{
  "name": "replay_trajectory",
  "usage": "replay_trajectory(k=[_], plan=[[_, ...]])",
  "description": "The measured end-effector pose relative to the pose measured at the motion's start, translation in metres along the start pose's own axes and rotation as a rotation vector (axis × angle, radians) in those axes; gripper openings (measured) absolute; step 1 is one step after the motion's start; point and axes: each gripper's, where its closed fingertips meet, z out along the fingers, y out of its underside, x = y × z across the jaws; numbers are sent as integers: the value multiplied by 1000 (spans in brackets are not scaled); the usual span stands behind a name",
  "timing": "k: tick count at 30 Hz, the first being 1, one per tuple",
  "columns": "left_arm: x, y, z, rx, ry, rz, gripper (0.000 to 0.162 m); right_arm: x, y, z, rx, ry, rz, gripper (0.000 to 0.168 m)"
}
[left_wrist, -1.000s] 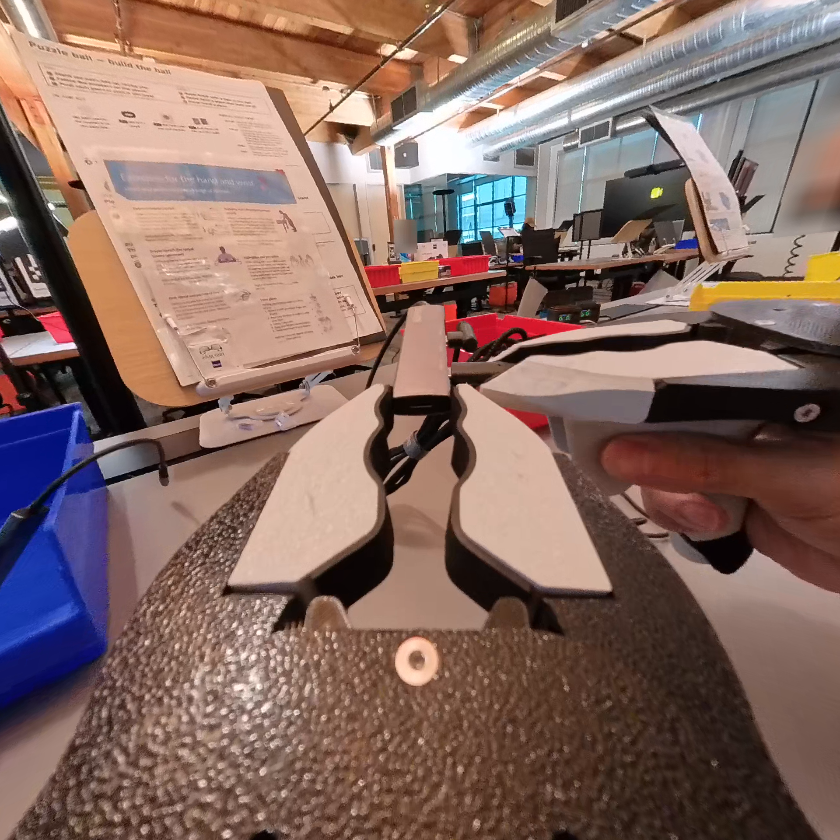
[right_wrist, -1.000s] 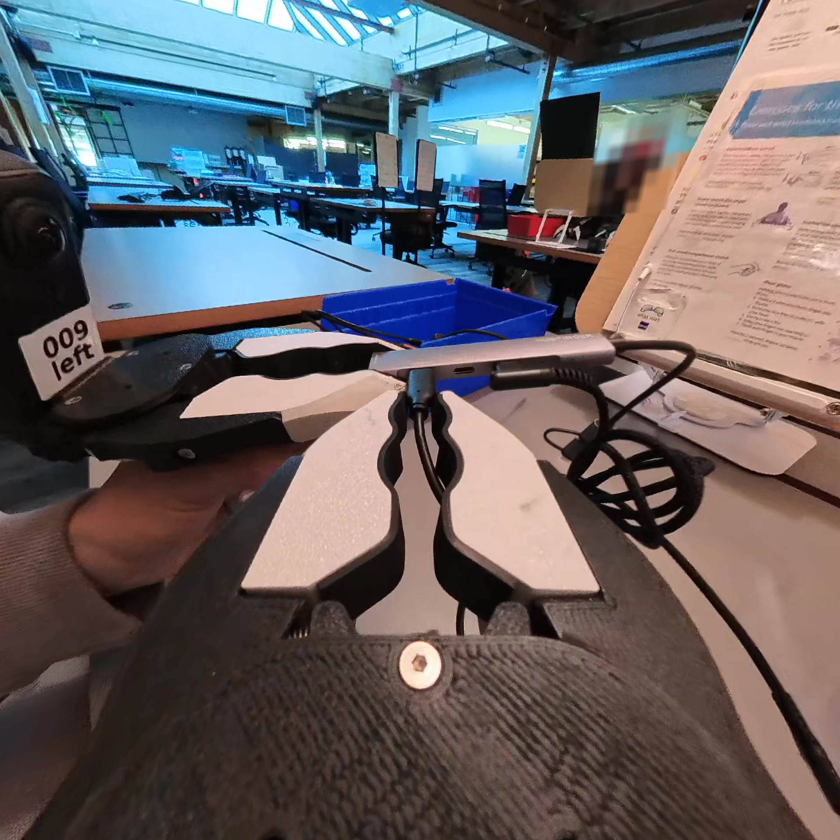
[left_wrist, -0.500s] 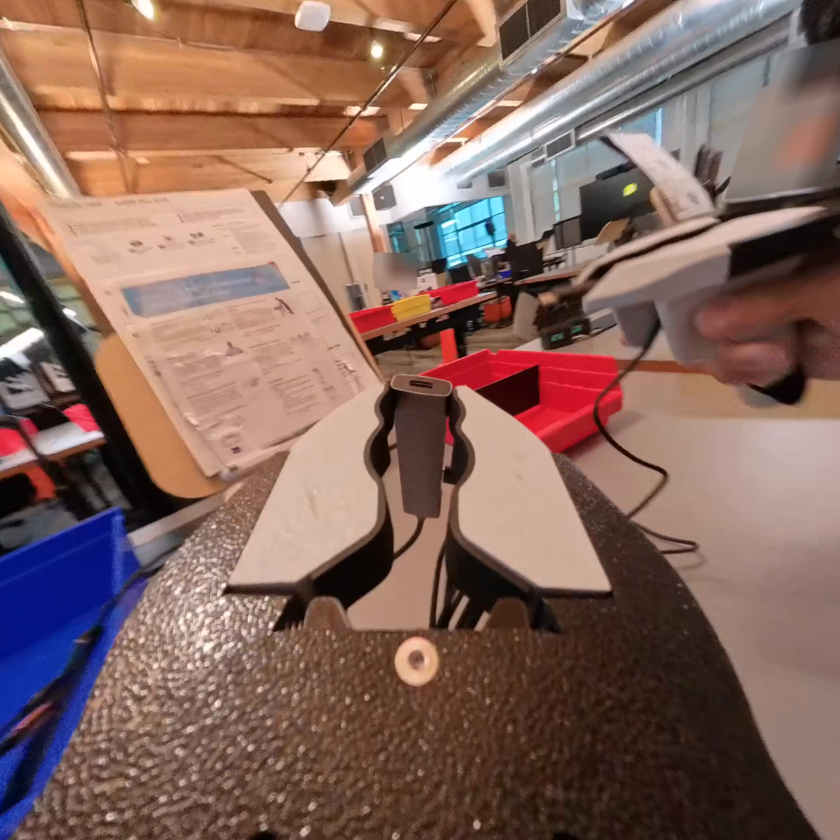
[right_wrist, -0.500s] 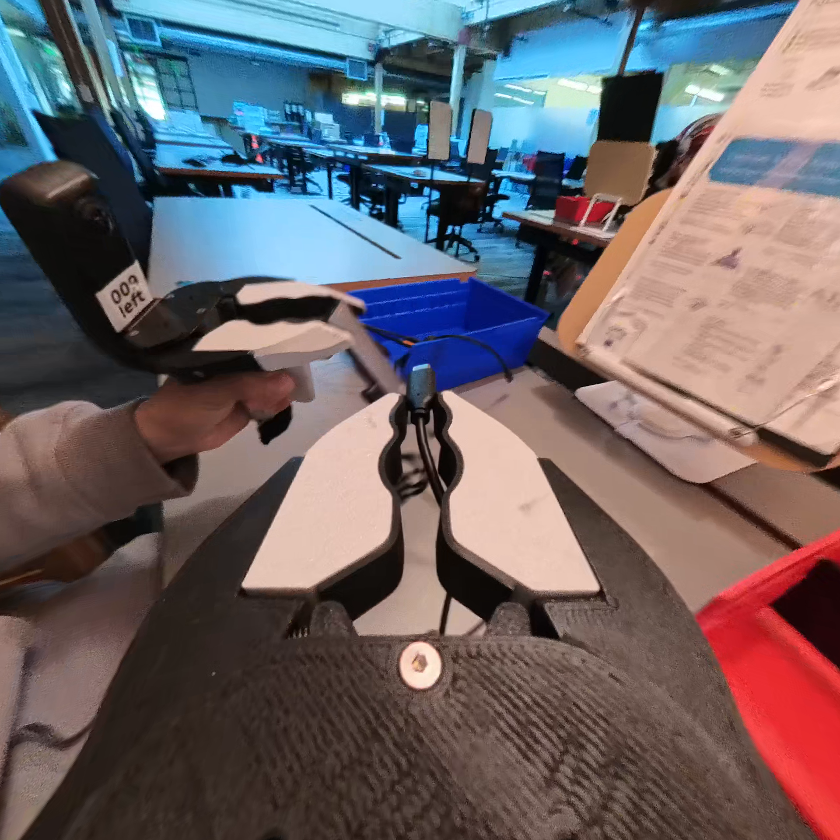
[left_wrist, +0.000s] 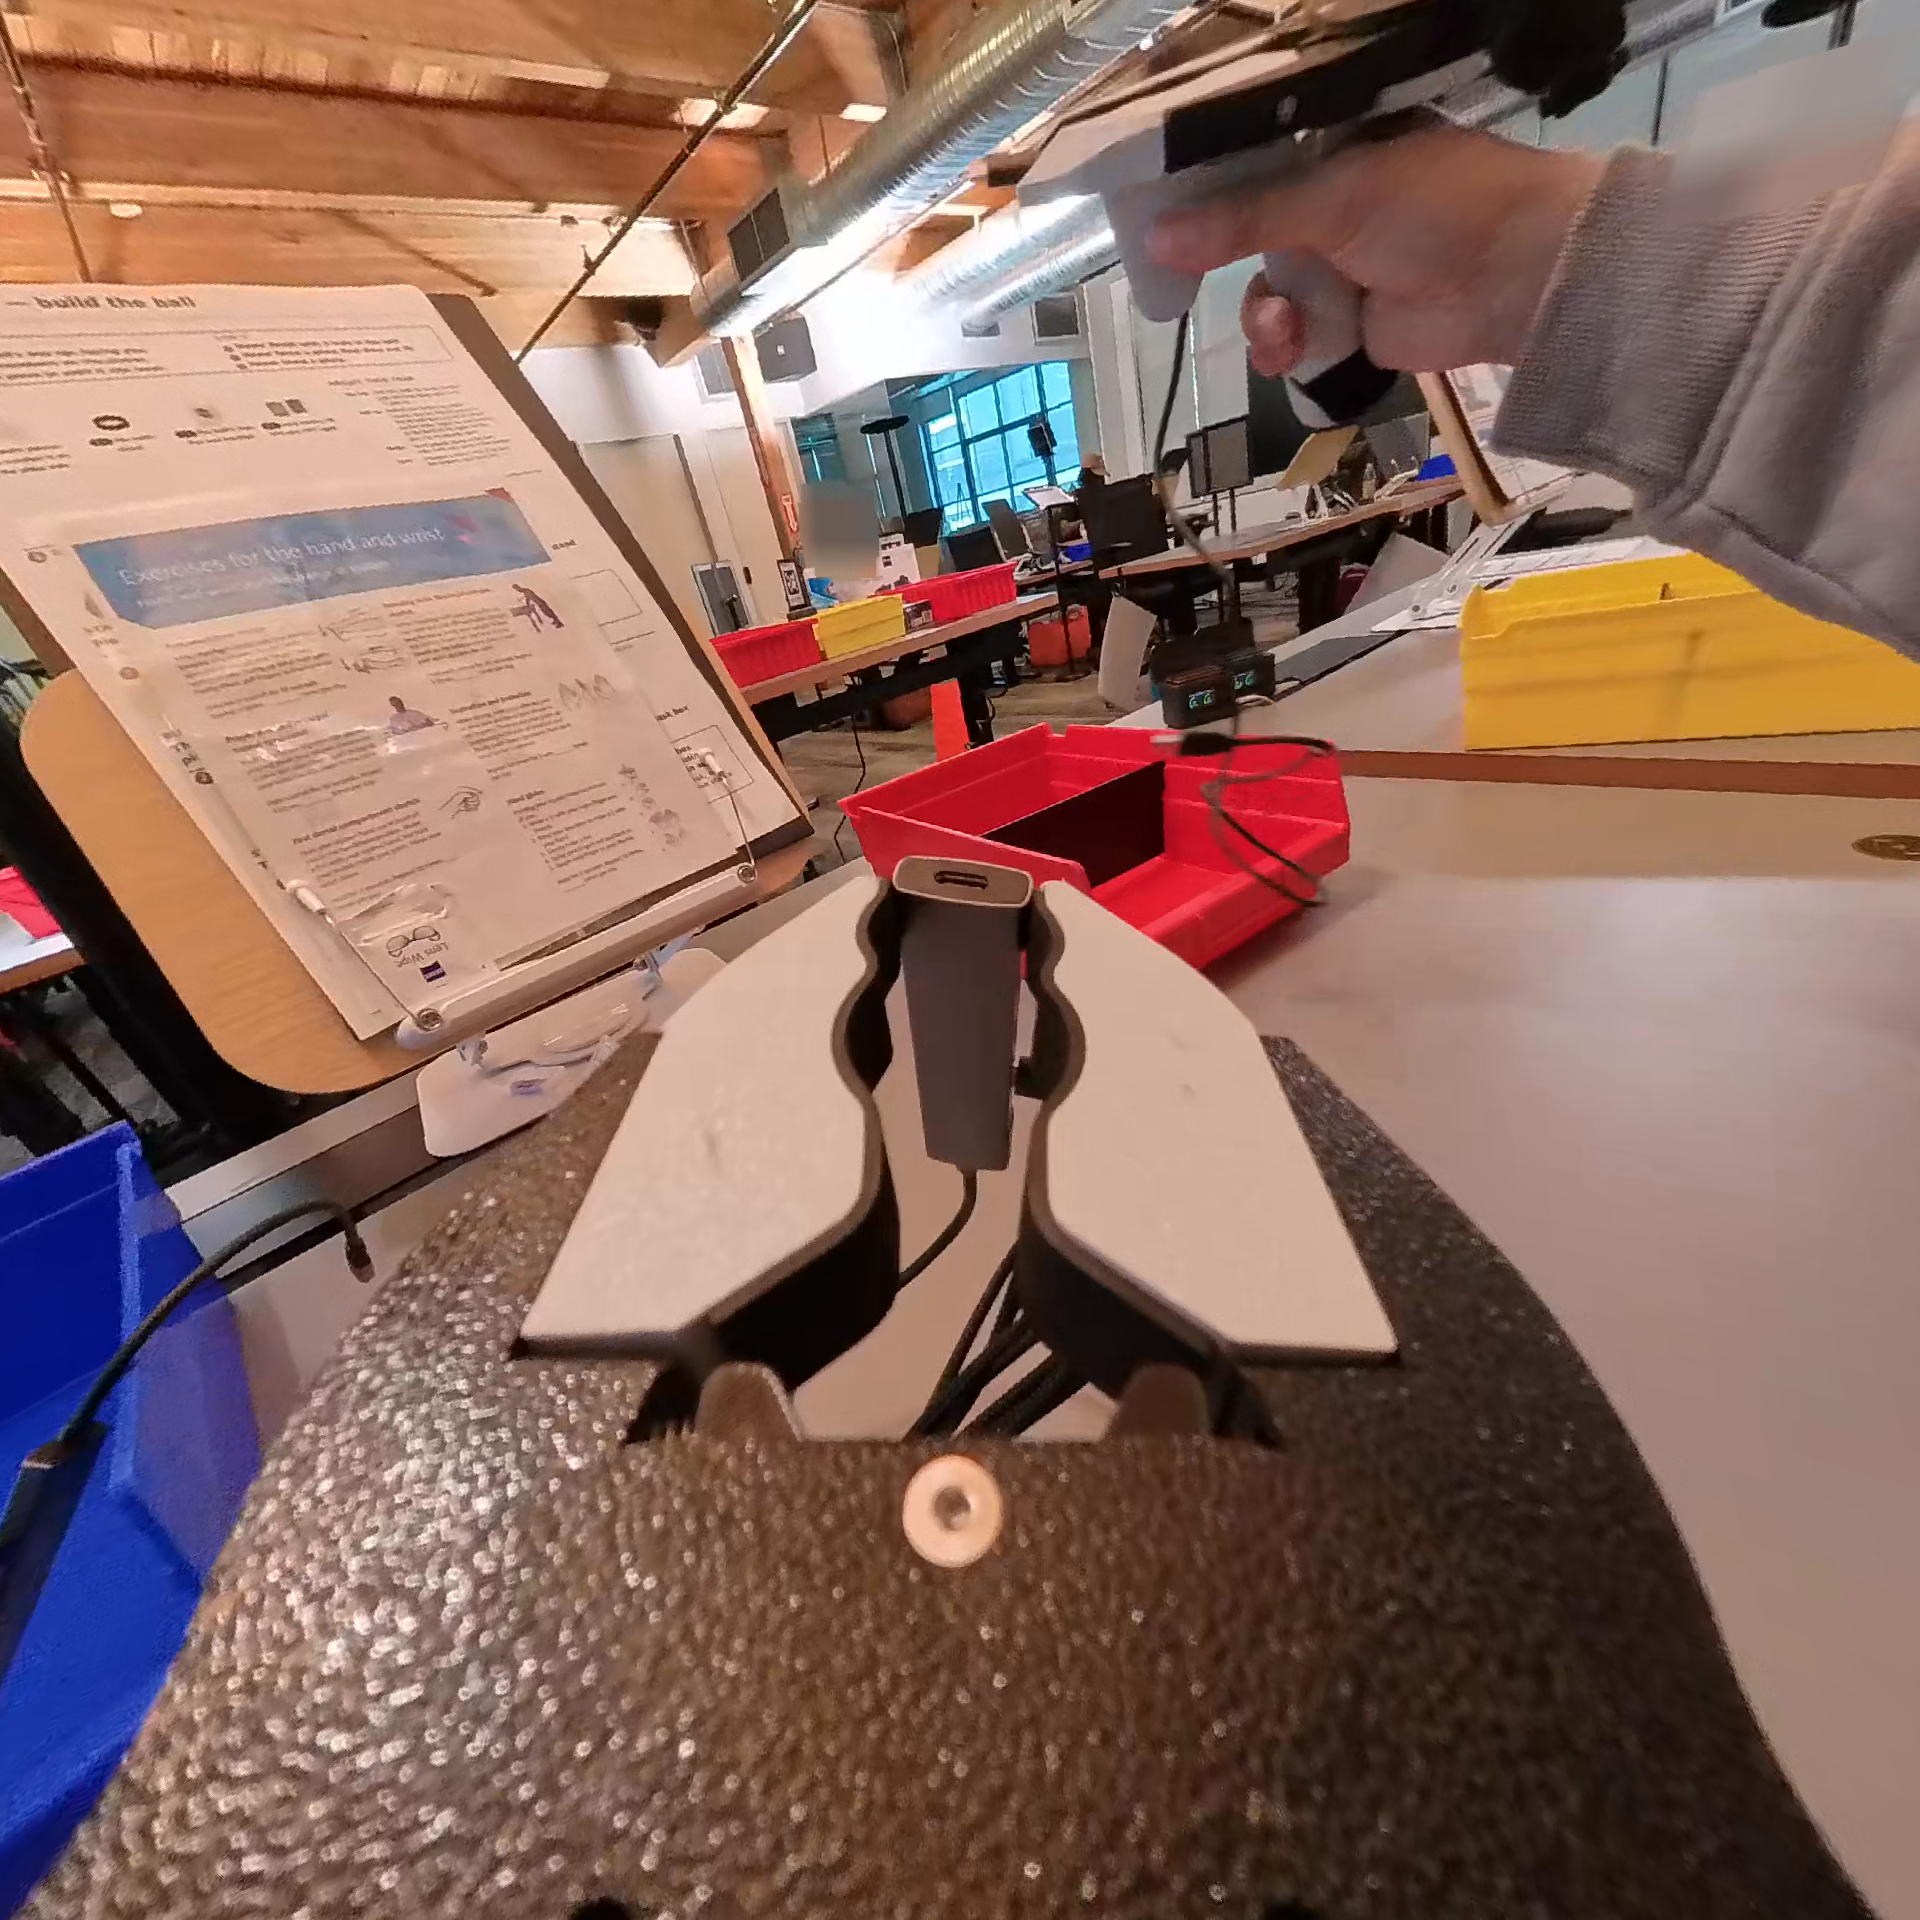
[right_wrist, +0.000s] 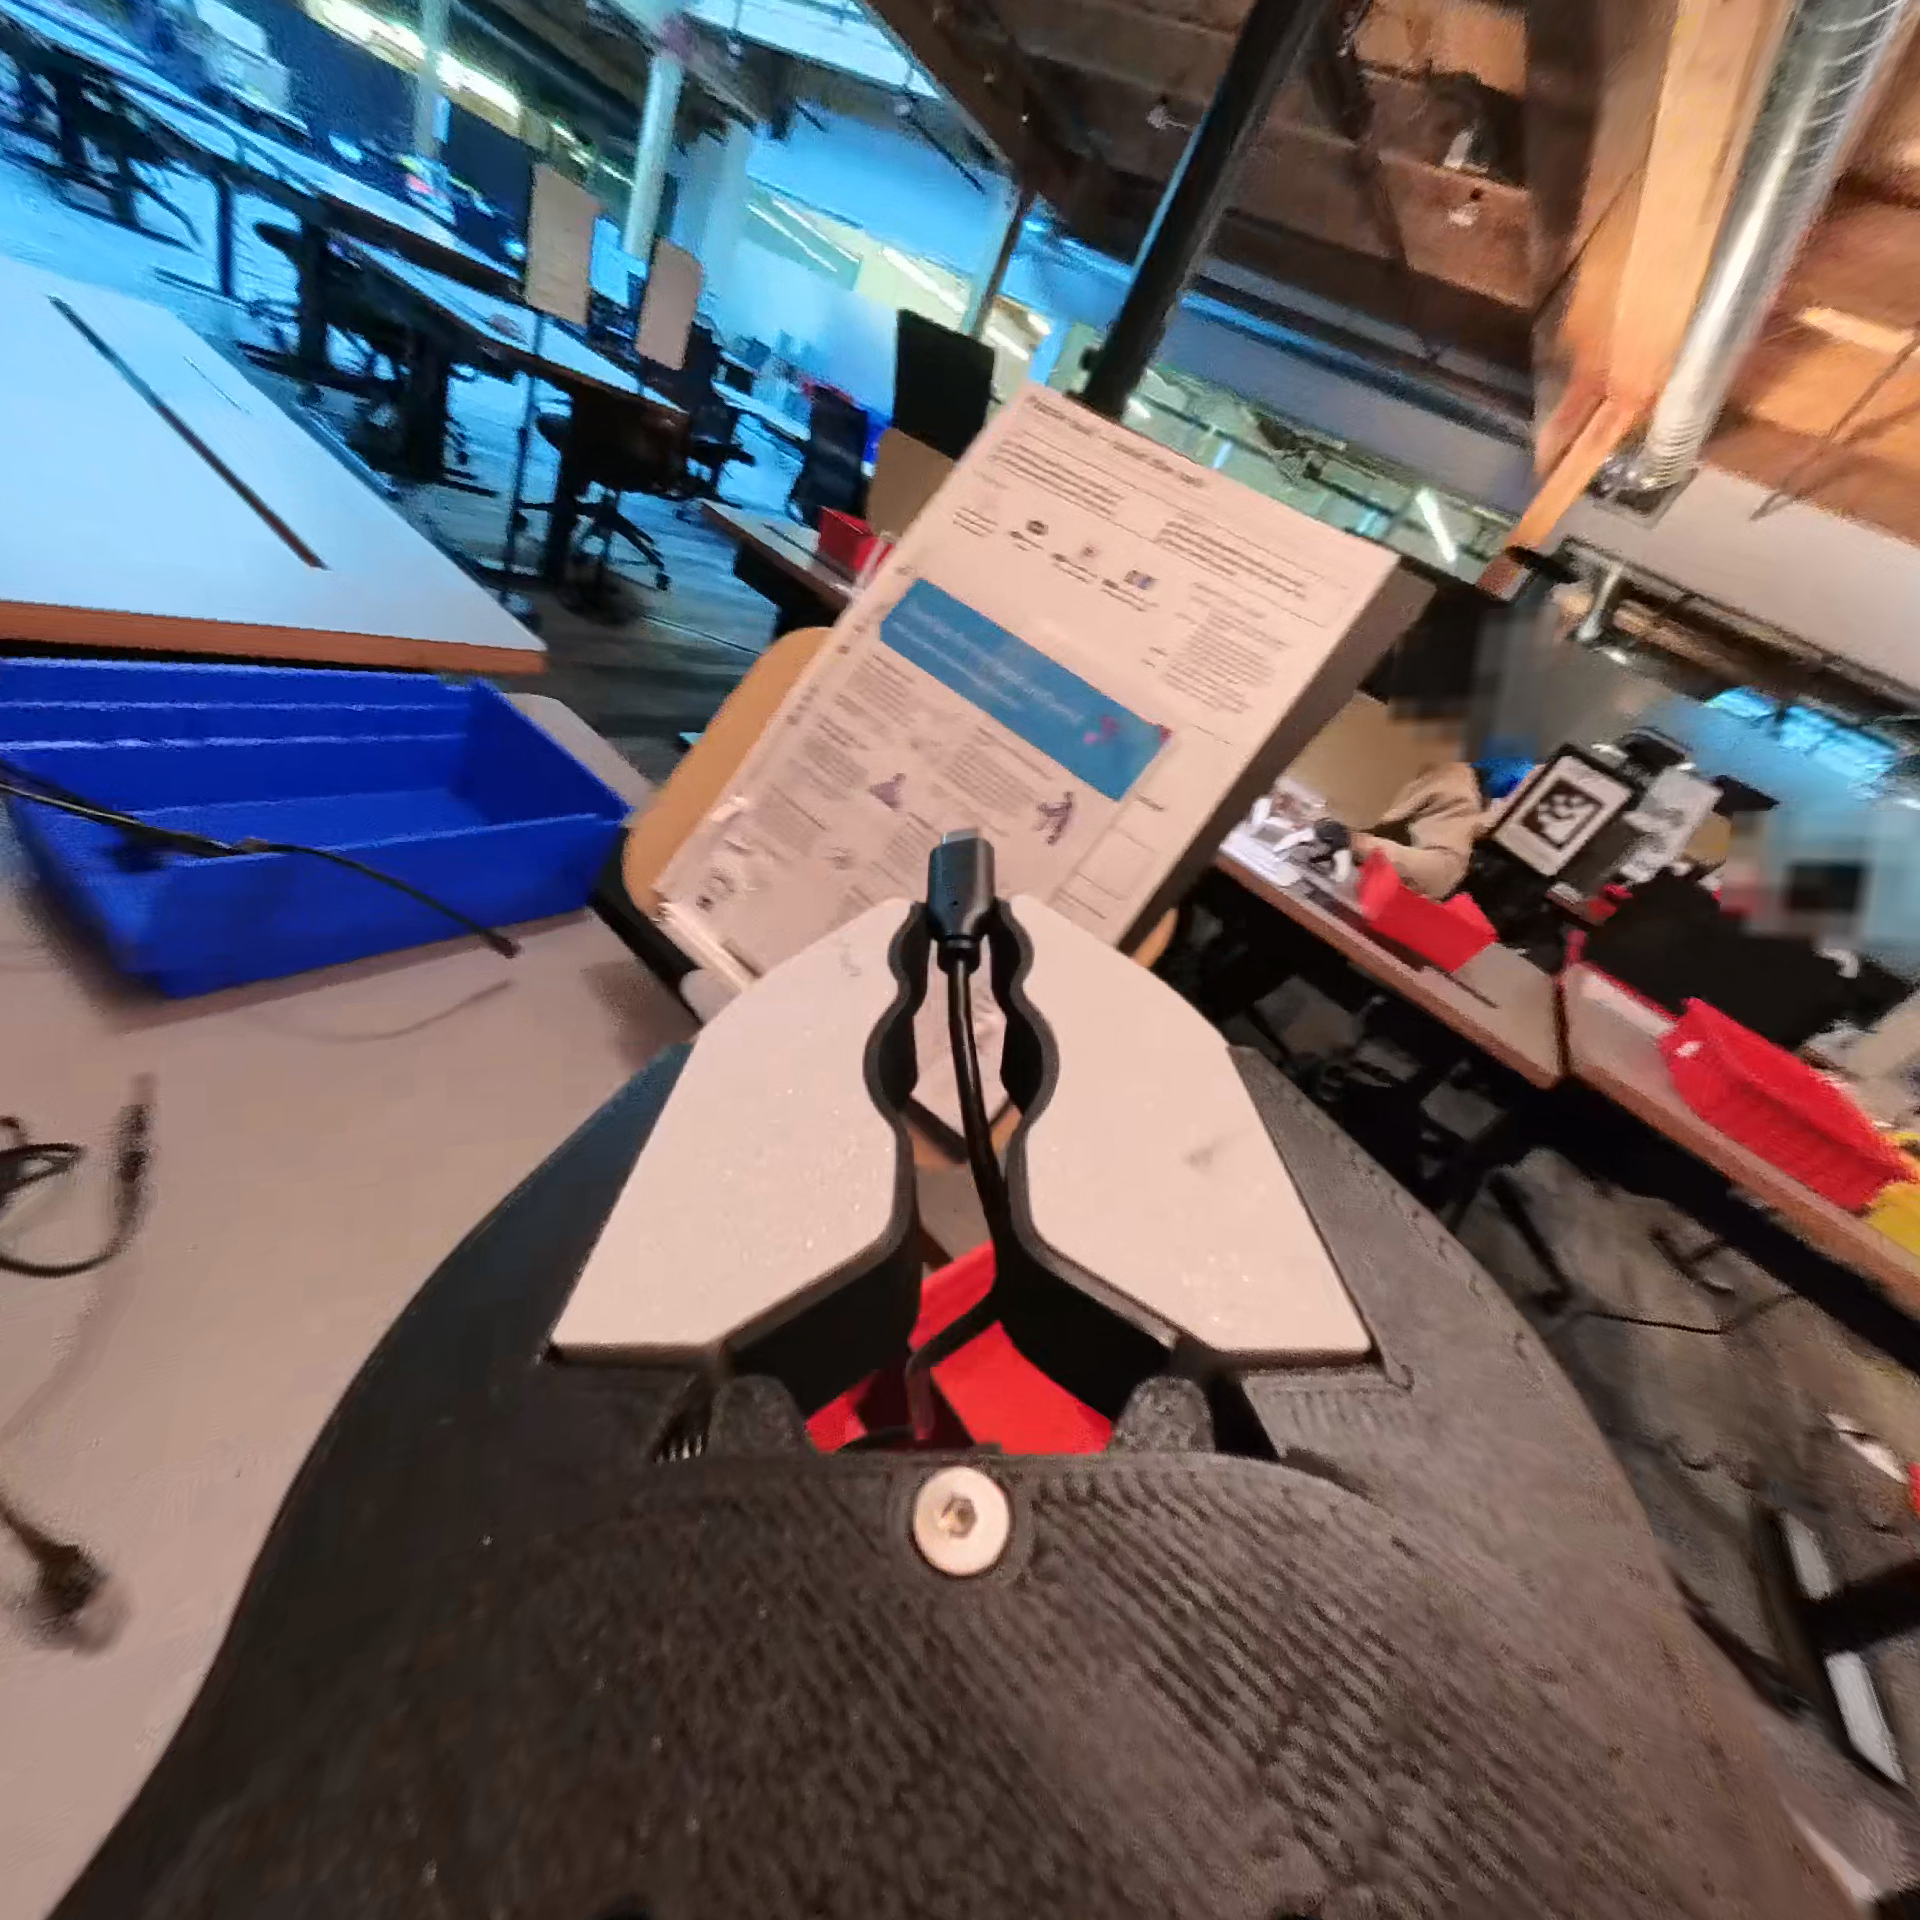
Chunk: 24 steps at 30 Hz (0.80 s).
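The left tool (left_wrist: 961, 935) is clamped on a grey adapter (left_wrist: 958, 1023), the right tool (right_wrist: 961, 920) on a black cable plug (right_wrist: 958, 885), above the surface (left_wrist: 1558, 1039).

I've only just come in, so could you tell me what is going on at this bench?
A person holds a tool in each hand. The left tool is shut on a grey adapter; the right tool is shut on a black cable plug, raised above the red bin. The two are apart, unplugged.
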Motion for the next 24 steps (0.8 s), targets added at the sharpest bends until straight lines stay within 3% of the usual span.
replay_trajectory(k=[4, 7, 16, 19, 20, 21, 22, 23, 24], plan=[[-3, 3, -1, -5, 1, -17, 23, 37, 15, 7, -32, 101, -24, 12], [-6, 7, 0, -9, 1, -33, 23, 51, 53, 11, -135, 151, 22, 12], [-8, 17, 2, -19, 4, -67, 23, 13, 128, 2, -270, 50, 157, 12], [-6, 19, 4, -22, 8, -68, 23, 6, 186, 2, -463, 49, 193, 12], [-5, 19, 5, -21, 10, -67, 23, 1, 209, -2, -552, 38, 228, 19], [-5, 20, 5, -24, 11, -65, 23, 1, 223, -6, -604, 71, 253, 46], [-5, 20, 4, -23, 8, -62, 23, 4, 228, -12, -632, 136, 248, 75], [-6, 19, 3, -21, 7, -64, 23, -2, 225, -18, -637, 166, 242, 94], [-8, 19, 3, -20, 6, -70, 23, -19, 214, -23, -621, 146, 274, 100]])
